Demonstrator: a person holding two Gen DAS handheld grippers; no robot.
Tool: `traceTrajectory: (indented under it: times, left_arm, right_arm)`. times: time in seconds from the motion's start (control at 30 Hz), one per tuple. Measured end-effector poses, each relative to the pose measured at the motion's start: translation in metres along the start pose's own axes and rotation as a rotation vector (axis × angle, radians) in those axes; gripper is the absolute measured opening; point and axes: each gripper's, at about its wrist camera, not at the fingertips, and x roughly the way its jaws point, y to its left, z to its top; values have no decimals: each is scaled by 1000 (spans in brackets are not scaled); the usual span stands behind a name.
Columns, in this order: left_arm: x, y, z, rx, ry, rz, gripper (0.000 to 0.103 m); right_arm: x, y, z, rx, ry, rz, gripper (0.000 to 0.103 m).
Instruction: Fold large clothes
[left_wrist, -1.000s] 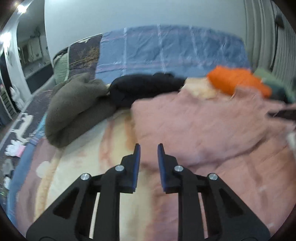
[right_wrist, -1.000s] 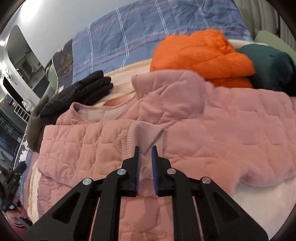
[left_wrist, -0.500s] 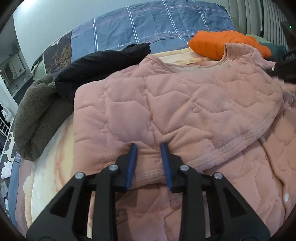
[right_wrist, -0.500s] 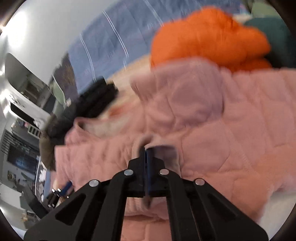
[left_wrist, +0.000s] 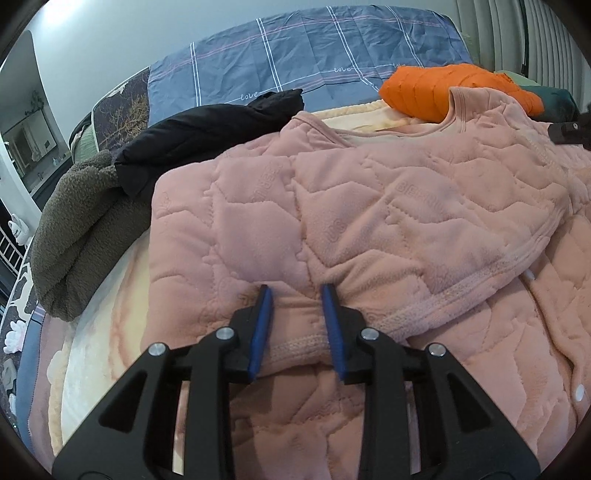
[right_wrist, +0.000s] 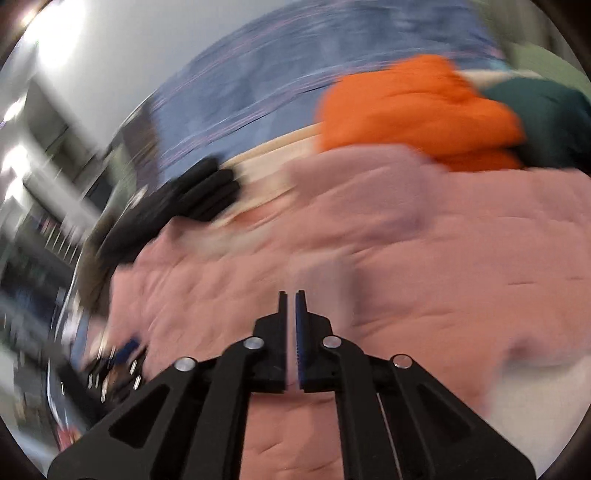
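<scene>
Bed with blue plaid sheet — pink quilted fleece jacket spread across it. My left gripper straddles the folded sleeve, released; my right gripper looks clenched on pink fabric. Risk — fast motion drags the fold askew.

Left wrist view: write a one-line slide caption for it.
Open left gripper straddles the hem of a folded-over sleeve of the pink quilted jacket, with black and orange garments behind.
</scene>
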Motion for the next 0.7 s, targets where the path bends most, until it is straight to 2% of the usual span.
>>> traceTrajectory:
  times: [0.03, 0.1, 0.13, 0.2, 0.3, 0.33, 0.4, 0.43, 0.47, 0.53, 0.57, 0.67, 0.7]
  left_arm:
    - [0, 1, 0, -2, 0, -2, 30]
    - [0, 3, 0, -10, -2, -12, 30]
    - [0, 5, 0, -16, -3, -20, 30]
    - [1, 8, 1, -29, -4, -36, 30]
    - [1, 12, 0, -46, -8, -55, 30]
    - [1, 12, 1, -49, -8, -58, 30]
    - [1, 12, 0, -50, -9, -59, 30]
    - [1, 12, 0, -50, -10, -59, 30]
    - [1, 12, 0, -50, -11, -59, 30]
    - [1, 12, 0, -50, -11, -58, 30]
    - [1, 12, 0, -49, -12, -57, 30]
    - [1, 11, -1, -44, -13, -50, 30]
    - [1, 11, -1, -42, -13, -47, 30]
  right_arm:
    - [7, 10, -6, -45, 27, -21, 7]
    - [39, 15, -21, -124, 127, -198, 3]
    - [50, 12, -28, -138, 138, -215, 3]
    - [46, 7, -36, -153, 74, -180, 3]
    - [20, -1, -34, -119, 67, -126, 5]
    - [8, -8, -33, -89, 55, -112, 9]
    - [-33, -35, -27, -20, -34, -156, 22]
    - [-52, -52, -24, 10, -84, -193, 44]
    - [-75, -78, -19, 61, -137, -234, 60]
    - [-110, -135, -14, 198, -204, -283, 60]
    - [-132, -178, -16, 325, -242, -313, 60]
    - [-186, -278, -45, 679, -365, -336, 60]
    - [-196, -299, -56, 750, -393, -335, 60]
